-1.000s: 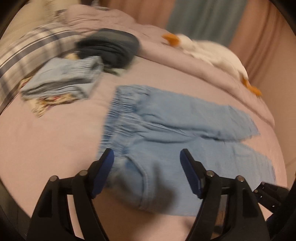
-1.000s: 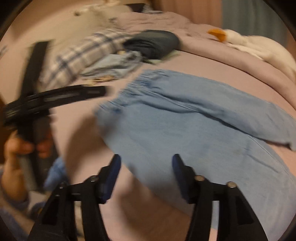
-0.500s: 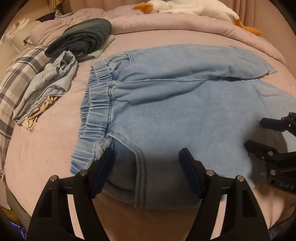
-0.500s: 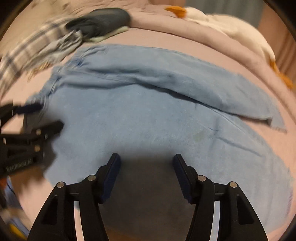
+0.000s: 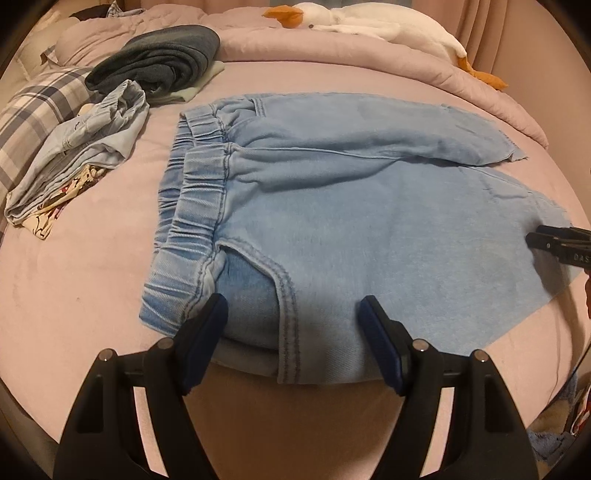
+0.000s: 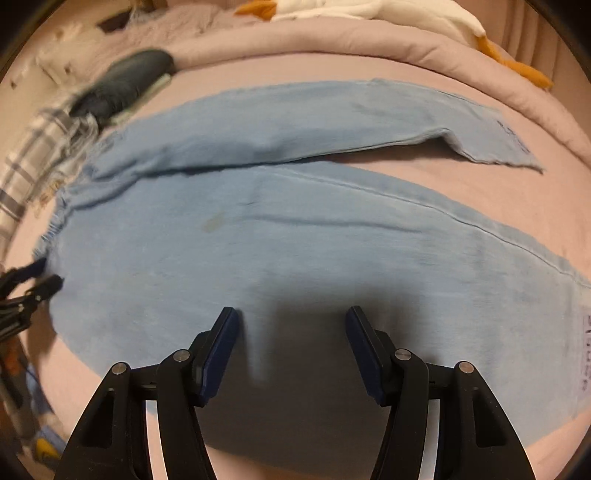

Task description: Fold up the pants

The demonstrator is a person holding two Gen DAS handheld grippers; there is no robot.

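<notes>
Pants point(image 5: 351, 221) lie spread flat on the pink bed point(image 5: 74, 288), waistband to my left and both legs running off to the right. Over the last second I have brought both tools in from a wider, blurrier approach, so each now sits low at the near edge of the denim. I read that as the approach finished and the first grip about to start; nothing is folded yet.

My left tool point(image 5: 293, 325) is spread wide, its pads straddling the near hip corner by the pocket seam, pinching nothing. My right tool point(image 6: 291, 339) is also spread, held over the near leg about midway along, with its shadow on the cloth below.

The left view gives me the elastic waistband, the pocket opening, and the pile of folded clothes point(image 5: 74, 155) beside a dark rolled garment point(image 5: 159, 62) further left. It only catches the tip of the right tool at the far edge. The right view shows what the left cannot: the full length of both legs, the bare strip of bed between them, and the raw hems. A plush goose point(image 5: 369, 22) lies along the far duvet.
</notes>
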